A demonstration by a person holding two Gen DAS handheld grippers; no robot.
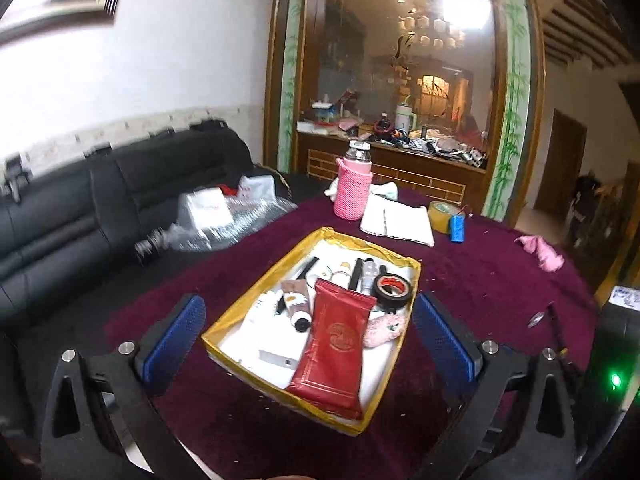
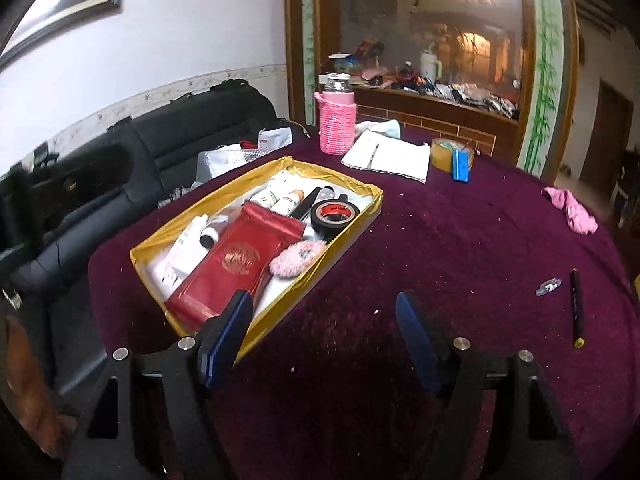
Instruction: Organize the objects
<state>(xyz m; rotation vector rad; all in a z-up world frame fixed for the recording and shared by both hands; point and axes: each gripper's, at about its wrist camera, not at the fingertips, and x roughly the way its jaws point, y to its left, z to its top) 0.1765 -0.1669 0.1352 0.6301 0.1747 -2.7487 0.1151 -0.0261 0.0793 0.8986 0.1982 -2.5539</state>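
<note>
Both grippers, left [image 1: 308, 332] and right [image 2: 324, 320], gape empty; maroon tablecloth [image 2: 440, 248]; black sofa [image 1: 80, 208].

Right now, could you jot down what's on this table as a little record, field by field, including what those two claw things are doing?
surface: round table with a dark purple cloth
container: gold-edged box, open, no lid on it
in the box: red pouch, black tape roll, pink fuzzy pad, tubes and small bottles
outside the box: pink-sleeved bottle, notebook, yellow tape roll, black pen, pink cloth
left gripper: open, empty, box seen between its fingers
right gripper: open, empty, beside the box's near corner
</note>
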